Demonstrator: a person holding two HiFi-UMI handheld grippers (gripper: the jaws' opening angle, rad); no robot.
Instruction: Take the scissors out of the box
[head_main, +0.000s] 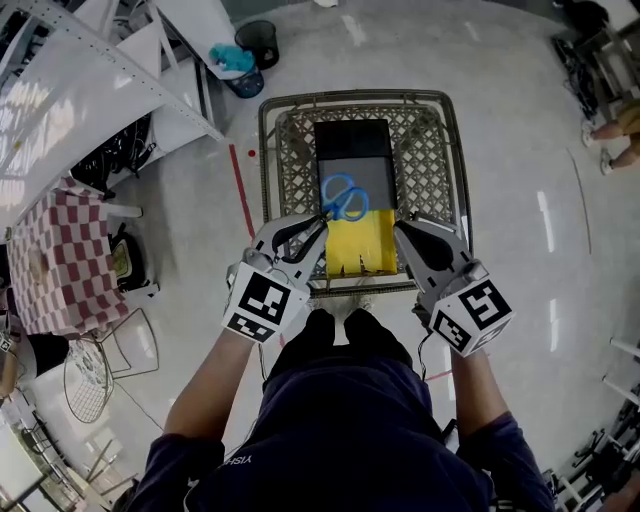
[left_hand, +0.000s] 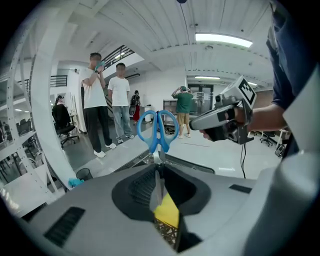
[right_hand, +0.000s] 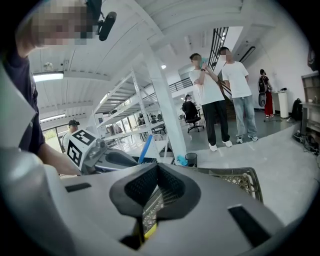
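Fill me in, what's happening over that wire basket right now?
The person's left gripper is shut on the blades of the blue-handled scissors, holding them up over the open yellow box in the wire basket. The right gripper sits at the box's right edge; whether it grips the box is unclear.

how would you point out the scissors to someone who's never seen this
Find the wire shopping cart on the pale floor. Over the yellow box at its near end, the left tool grips the scissors: the only thing with blue loop handles.
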